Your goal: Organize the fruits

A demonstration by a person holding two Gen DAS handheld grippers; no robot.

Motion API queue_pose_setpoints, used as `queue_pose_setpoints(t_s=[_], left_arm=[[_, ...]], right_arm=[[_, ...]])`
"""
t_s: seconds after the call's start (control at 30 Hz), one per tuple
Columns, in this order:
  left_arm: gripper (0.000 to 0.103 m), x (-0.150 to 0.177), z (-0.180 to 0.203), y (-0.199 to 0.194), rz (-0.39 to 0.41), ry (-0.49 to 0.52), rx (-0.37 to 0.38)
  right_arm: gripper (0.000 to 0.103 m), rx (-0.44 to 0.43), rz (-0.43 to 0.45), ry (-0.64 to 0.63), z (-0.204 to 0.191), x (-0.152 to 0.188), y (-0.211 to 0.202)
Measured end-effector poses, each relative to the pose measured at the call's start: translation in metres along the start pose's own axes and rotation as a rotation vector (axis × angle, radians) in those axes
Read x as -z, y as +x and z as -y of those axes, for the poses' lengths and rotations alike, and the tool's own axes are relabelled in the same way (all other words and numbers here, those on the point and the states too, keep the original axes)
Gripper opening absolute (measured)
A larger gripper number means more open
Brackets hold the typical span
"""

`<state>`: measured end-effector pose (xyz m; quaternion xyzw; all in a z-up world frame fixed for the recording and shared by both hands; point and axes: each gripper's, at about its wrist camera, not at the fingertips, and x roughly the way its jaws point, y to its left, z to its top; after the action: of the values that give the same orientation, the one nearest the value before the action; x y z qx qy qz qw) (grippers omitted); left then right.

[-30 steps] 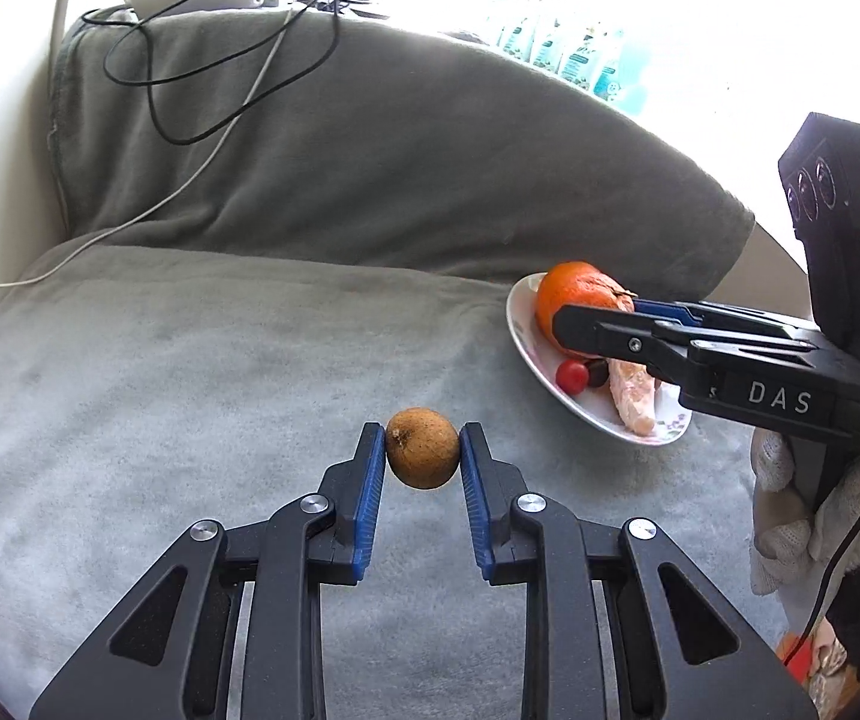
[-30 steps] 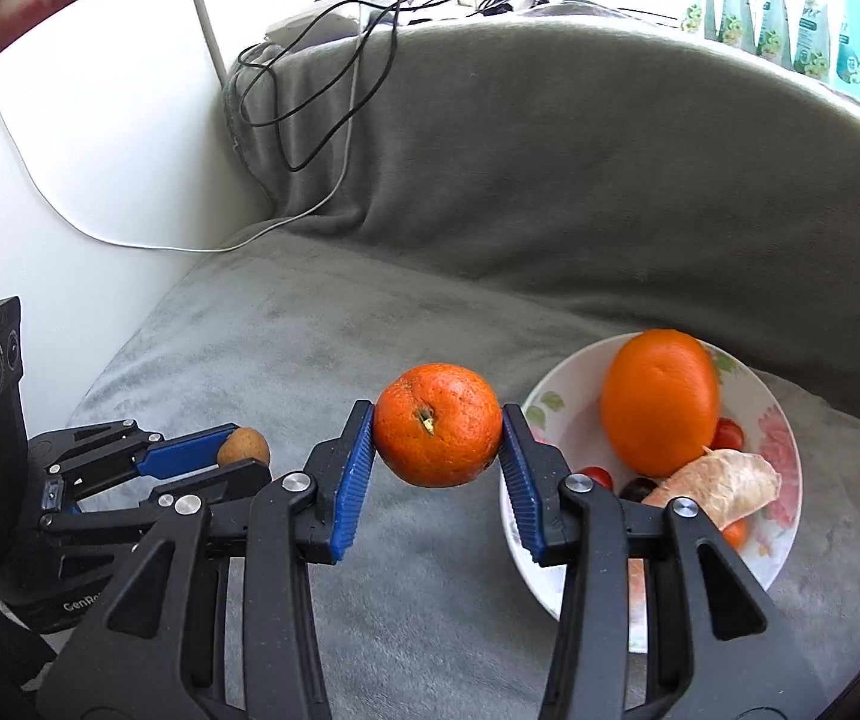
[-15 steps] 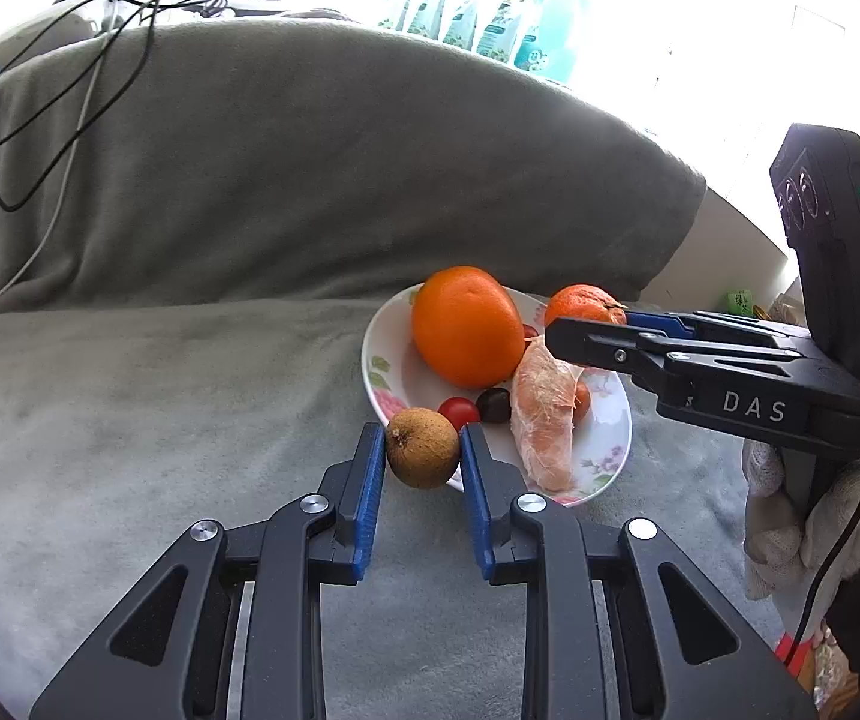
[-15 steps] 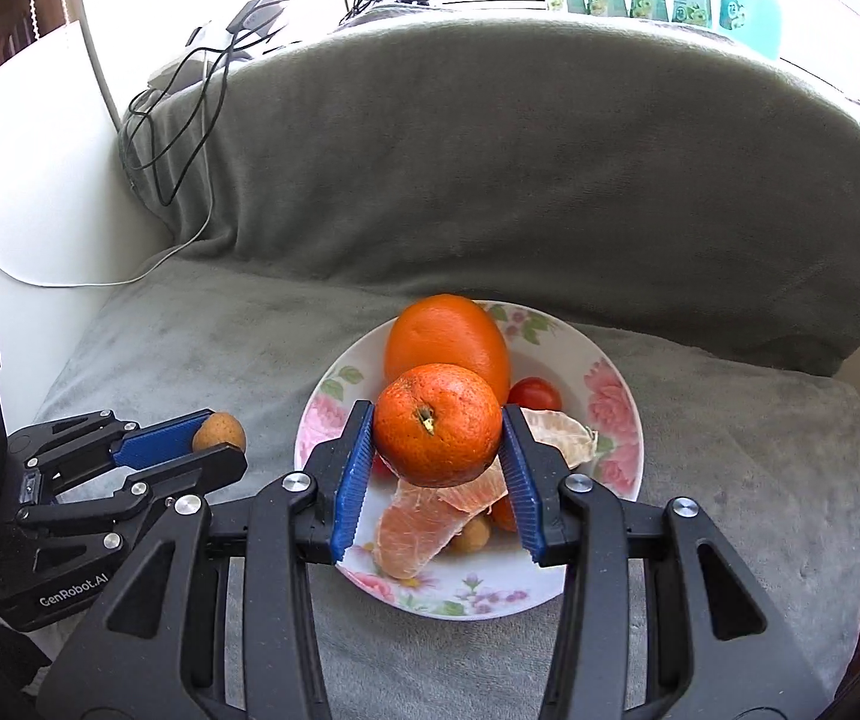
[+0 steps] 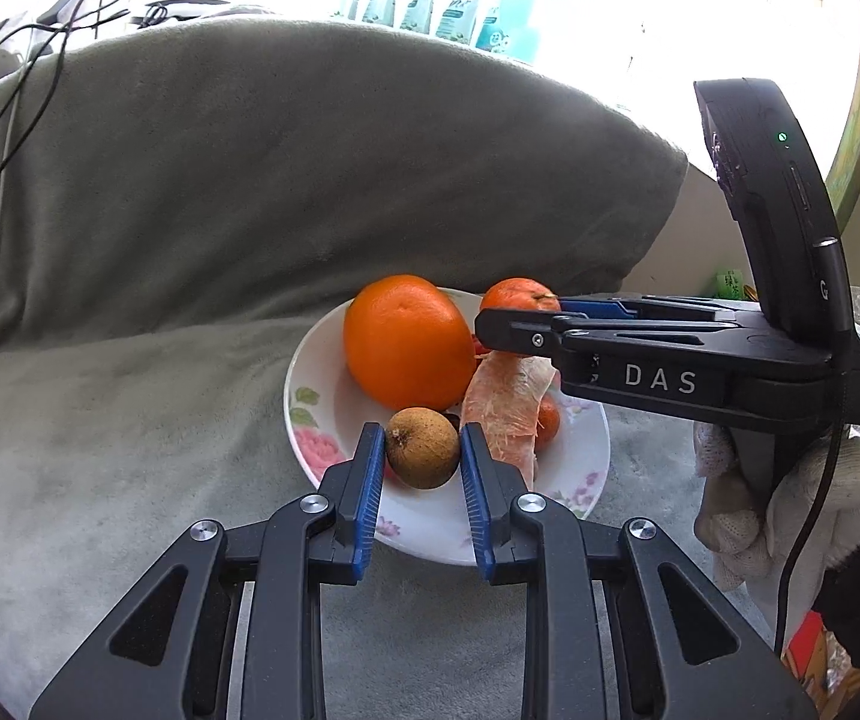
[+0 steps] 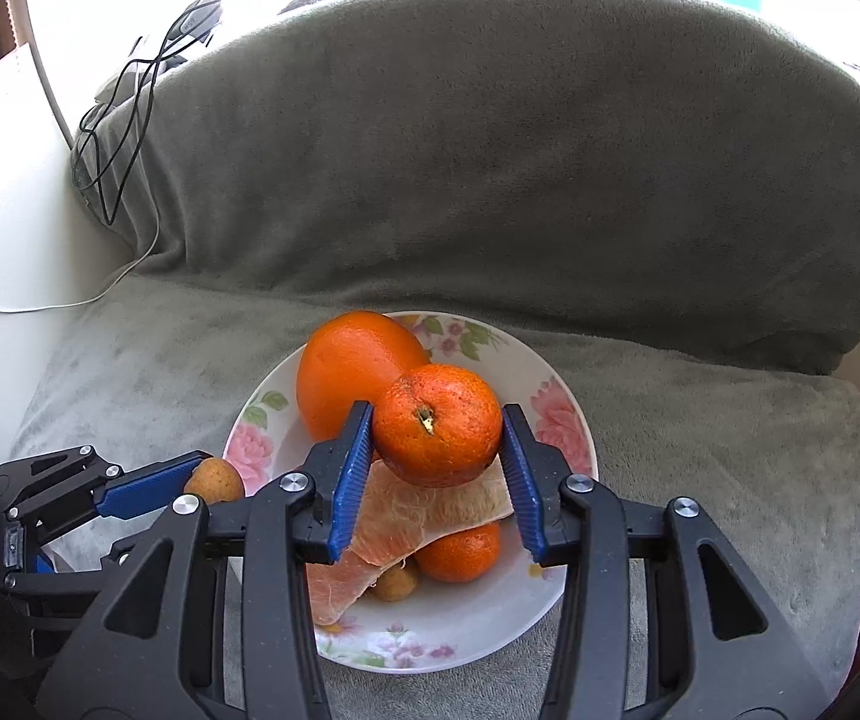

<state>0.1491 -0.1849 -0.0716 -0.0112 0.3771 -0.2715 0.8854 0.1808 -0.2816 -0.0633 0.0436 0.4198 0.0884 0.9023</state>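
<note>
Both grippers now hang over the flowered plate (image 6: 556, 402) on the grey cushion (image 6: 700, 420); a second ago they were off to its left, over bare cushion, each carrying its fruit. So the carry is done and the moment is the drop.

Right gripper (image 6: 433, 468): its jaws are opening. The small orange (image 6: 437, 425) is between the blue pads. The left pad touches its skin; on the right a thin gap seems to show, and the fruit sits lower between the pads than it did half a second ago, its underside just above or on the peeled pink fruit wedge (image 6: 406, 510). Judged: the orange is being let go onto the pile, not onto bare plate.

Left gripper (image 5: 421, 471): fingers clamped on the small brown fruit (image 5: 422, 447), no change in grip. It sits over the near rim of the plate, just in front of the large orange (image 5: 409, 341).

Plate contents: the large orange, the wedge, a small orange under the wedge (image 6: 460, 552), a small tan fruit (image 6: 395, 585), and something red that is mostly hidden.

Meaning for the task: two more fruits are about to join the plate. Risk, as a judgement: the released orange rests on a sloped wedge and may roll toward the rim. The brown fruit has open plate below it, an easier drop.

A gloved hand (image 5: 790, 498) holds the right gripper.
</note>
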Motion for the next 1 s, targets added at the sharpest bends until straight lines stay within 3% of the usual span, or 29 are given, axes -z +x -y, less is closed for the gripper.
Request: queue_pose_setpoints(t_s=[0.03,0.1,0.17,0.37,0.47,0.57,0.67,1.0], left_arm=[[0.024,0.0,0.001,-0.001,0.003,0.005,0.001],[0.034,0.0,0.003,-0.002,0.005,0.014,-0.003],[0.041,0.0,0.003,-0.004,0.006,0.011,0.0],[0.042,0.003,0.002,-0.006,0.013,0.002,-0.005],[0.05,0.002,0.005,-0.004,0.012,-0.001,-0.004],[0.051,0.0,0.007,-0.004,0.018,-0.002,-0.002],[0.064,-0.001,0.007,-0.006,0.025,-0.006,-0.011],[0.066,-0.002,0.005,-0.013,0.032,-0.021,-0.042]], right_arm=[[0.051,0.001,0.006,-0.002,0.0,0.0,-0.001],[0.072,0.0,0.028,-0.003,-0.001,0.0,-0.006],[0.073,-0.004,0.038,-0.004,-0.002,-0.002,-0.01],[0.073,-0.007,0.055,-0.002,-0.002,-0.003,-0.018],[0.073,-0.015,0.058,0.012,0.0,-0.002,-0.02],[0.073,-0.013,0.062,0.019,0.002,0.0,-0.022],[0.073,-0.006,0.068,0.022,0.002,0.001,-0.025],[0.074,0.032,0.089,0.02,0.0,0.006,-0.036]])
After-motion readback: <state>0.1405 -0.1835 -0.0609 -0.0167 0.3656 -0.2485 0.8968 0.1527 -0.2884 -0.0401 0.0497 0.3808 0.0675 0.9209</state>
